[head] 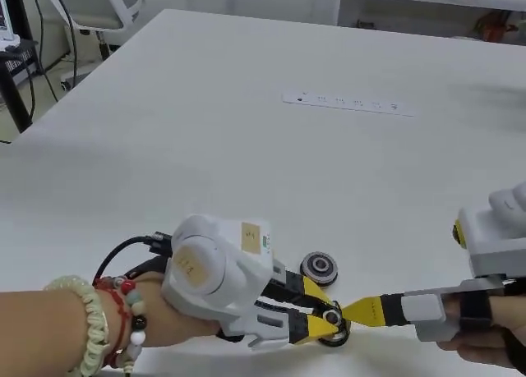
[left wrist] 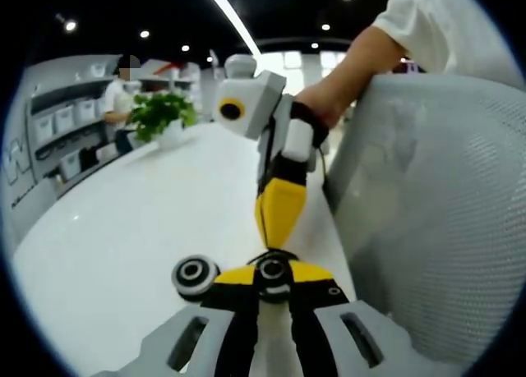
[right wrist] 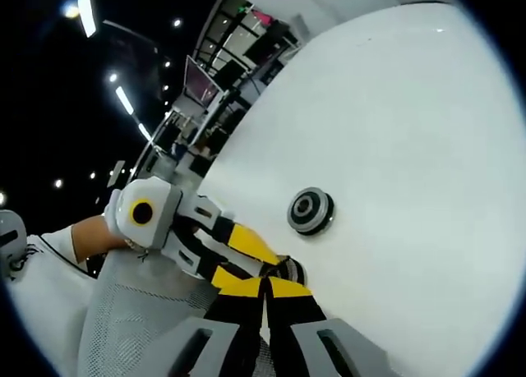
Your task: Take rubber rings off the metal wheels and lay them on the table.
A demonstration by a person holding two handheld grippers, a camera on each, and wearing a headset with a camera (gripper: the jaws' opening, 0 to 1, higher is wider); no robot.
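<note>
A pale yellow sticker (head: pixel 251 236) and a small green sticker (head: pixel 265 244) sit on the white housing of the left tongs (head: pixel 326 321). Their print is too small to read, as are the marks on the flat white power strip (head: pixel 349 103) farther across the table. The left tongs are yellow-tipped and held by an arm wearing bead bracelets (head: pixel 107 319). They pinch a small metal wheel with a black rubber ring (head: pixel 332 316) near the front edge of the white table (head: pixel 246 155). The right tongs (head: pixel 355 312) meet that wheel from the opposite side, their yellow tips pressed together at its rim; whether they have caught the ring cannot be told. A second black-ringed metal wheel (head: pixel 319 267) lies flat on the table just beside them, untouched.

In the left gripper view, a leafy green plant in a white pot (left wrist: pixel 162 114) stands at the far end of the table. Shelves of pale storage bins (left wrist: pixel 62 126) line the wall, their contents unseen. A grey mesh chair back (left wrist: pixel 427 229) rises close by.
</note>
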